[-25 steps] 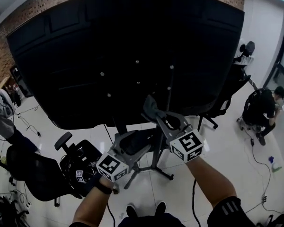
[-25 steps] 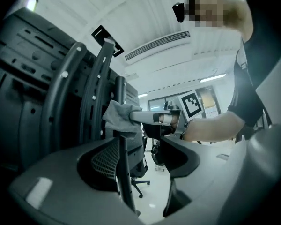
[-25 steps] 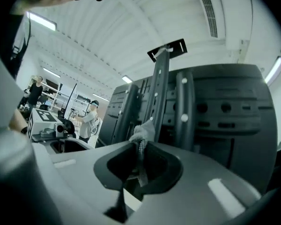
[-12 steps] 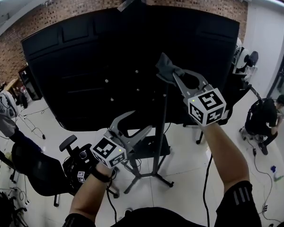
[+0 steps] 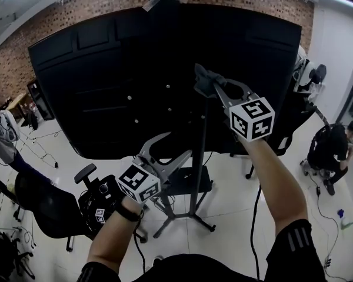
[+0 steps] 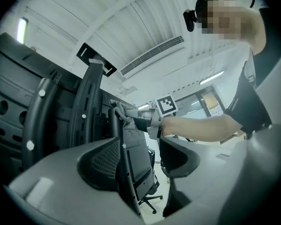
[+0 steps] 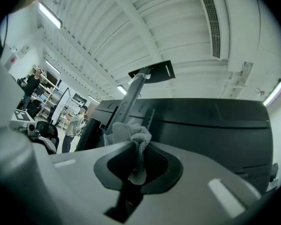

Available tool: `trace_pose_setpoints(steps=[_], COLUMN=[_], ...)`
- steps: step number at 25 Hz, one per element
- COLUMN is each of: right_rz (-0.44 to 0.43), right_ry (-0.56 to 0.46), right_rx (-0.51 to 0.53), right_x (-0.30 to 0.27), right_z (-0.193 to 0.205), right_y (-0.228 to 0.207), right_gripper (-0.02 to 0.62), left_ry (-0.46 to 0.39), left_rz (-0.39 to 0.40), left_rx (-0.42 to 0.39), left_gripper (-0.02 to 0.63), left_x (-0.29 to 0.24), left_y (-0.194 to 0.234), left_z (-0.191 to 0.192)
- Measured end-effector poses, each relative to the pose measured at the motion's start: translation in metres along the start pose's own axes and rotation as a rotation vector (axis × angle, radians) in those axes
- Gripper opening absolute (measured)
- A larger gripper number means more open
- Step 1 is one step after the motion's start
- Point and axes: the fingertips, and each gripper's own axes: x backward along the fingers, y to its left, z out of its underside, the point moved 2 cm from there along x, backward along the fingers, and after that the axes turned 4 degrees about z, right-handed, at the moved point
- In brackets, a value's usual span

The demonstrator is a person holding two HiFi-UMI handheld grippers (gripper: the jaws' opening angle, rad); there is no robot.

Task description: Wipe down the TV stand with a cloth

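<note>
The big black TV back [image 5: 135,69] hangs on a dark stand pole [image 5: 199,157] with a small shelf [image 5: 191,184] and splayed legs on the white floor. My right gripper [image 5: 207,87] is shut on a grey cloth [image 5: 201,80], which presses against the pole's upper part just below the TV mount. In the right gripper view the cloth [image 7: 131,135] is bunched between the jaws in front of the TV back [image 7: 201,125]. My left gripper [image 5: 169,148] stands open lower down beside the shelf; in its own view the pole [image 6: 124,168] runs between its jaws.
Black office chairs [image 5: 47,207] crowd the floor at the left, with cables around them. Another chair [image 5: 282,128] stands behind the TV's right edge. A person [image 5: 332,148] crouches at the far right. A cable [image 5: 256,216] trails across the floor under my right arm.
My right gripper has risen with the cloth from beside the shelf up to the pole's top. The left gripper stayed low and open. The view has tilted up.
</note>
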Motion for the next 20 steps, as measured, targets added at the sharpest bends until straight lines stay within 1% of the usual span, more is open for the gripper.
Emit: trace_pose_setpoints(steps=[5,11,15,20], right_rz=[-0.015,-0.030,-0.043,-0.040], right_ry=[0.026,0.097,0.142,0.158], right_rx=[-0.015,-0.036,-0.082,-0.116], right_x=[0.004,0.008,0.012,0.024], right_z=[0.030,0.087,0.123,0.149], right_y=[0.005,0.016,0.024,0.037], right_gripper=[0.026,0.026,0.026,0.026], left_ry=[0.041,0.076,0.117,0.136], left_rz=[-0.015,-0.021,-0.016,-0.003], left_rx=[0.026,0.069,0.103,0.140], left_gripper=[0.285,0.280,0.279,0.279], left_x=[-0.002,-0.002,-0.002,0.002], left_y=[0.001,0.003,0.000,-0.004], left_z=[0.027,0.059,0.081,0.105])
